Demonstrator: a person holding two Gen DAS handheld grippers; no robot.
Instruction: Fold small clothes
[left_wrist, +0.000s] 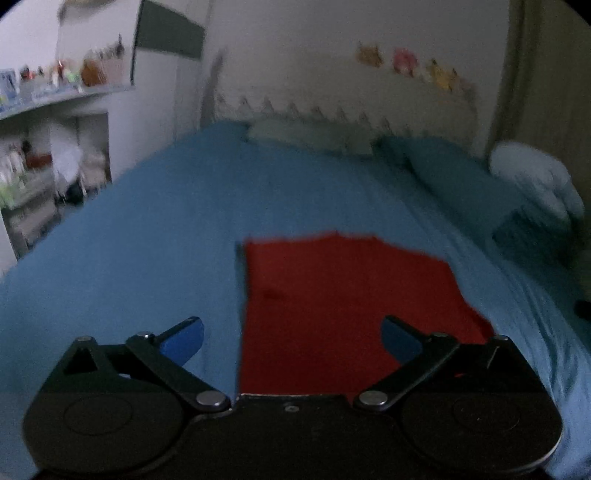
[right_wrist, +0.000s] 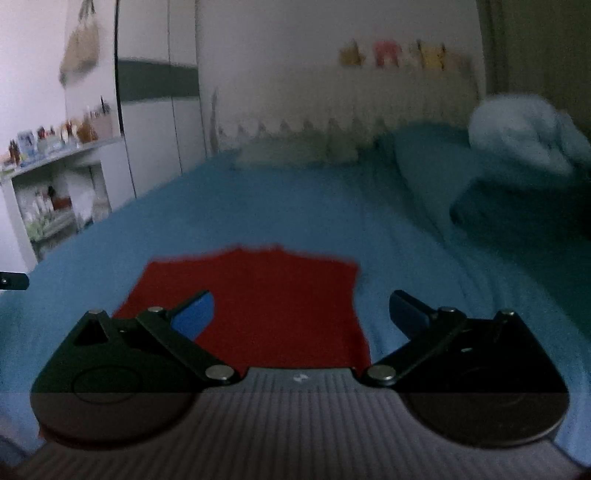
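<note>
On a blue bedspread (left_wrist: 140, 236), a red garment (left_wrist: 343, 302) lies flat, with two handheld grippers above its near edge.

The left gripper (left_wrist: 291, 338) has its blue-padded jaws spread wide with nothing between them; the right gripper (right_wrist: 301, 314) is likewise spread and empty. Pillows (right_wrist: 436, 173) sit at the headboard (left_wrist: 332, 92), shelves (left_wrist: 44, 107) to the left. Both views are blurred.

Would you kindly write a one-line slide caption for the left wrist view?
Left gripper open and empty above a flat red garment on the blue bedspread.
</note>
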